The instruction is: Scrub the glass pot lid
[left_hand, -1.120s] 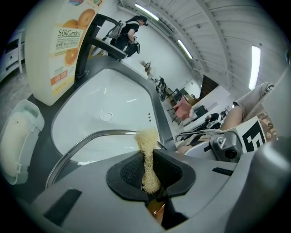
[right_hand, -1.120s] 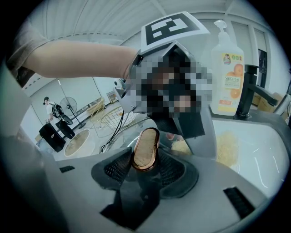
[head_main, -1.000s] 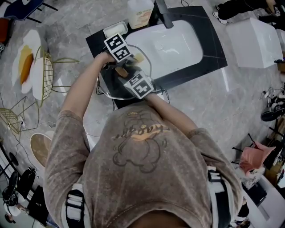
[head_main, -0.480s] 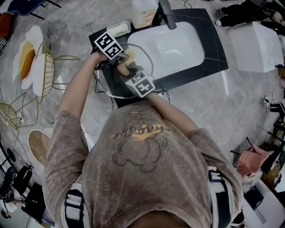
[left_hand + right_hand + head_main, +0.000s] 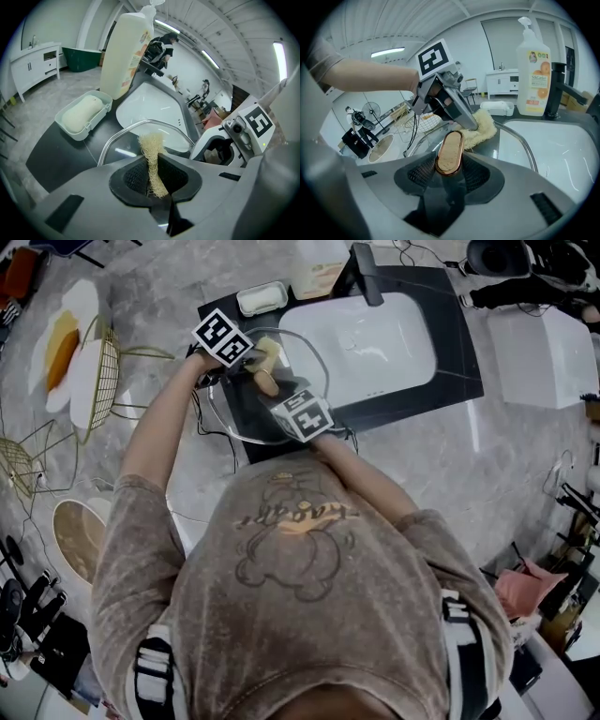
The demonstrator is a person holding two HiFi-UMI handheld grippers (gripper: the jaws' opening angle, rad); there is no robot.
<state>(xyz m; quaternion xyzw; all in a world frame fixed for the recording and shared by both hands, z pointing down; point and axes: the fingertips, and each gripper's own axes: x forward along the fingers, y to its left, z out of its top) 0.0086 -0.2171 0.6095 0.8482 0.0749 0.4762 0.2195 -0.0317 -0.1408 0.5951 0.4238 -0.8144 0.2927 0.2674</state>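
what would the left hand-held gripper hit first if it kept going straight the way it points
Most likely the glass pot lid: the loofah pad clamped in the left hand-held gripper juts toward its rim, just ahead. Beyond lies the white sink basin. Depth is hard to judge.

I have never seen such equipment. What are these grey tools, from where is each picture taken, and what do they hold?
No robot here: a person holds a hand tool with a two-finger claw in each hand. One picture comes from a camera on the person's head, looking down; the other two come from cameras riding on the tools. Over the black counter, beside the white sink, is a glass pot lid; a soap dish and a bottle stand farther back. The left claw is shut on a loofah pad laid against the lid. The right claw is shut on the lid's knob, apparently steadying it.
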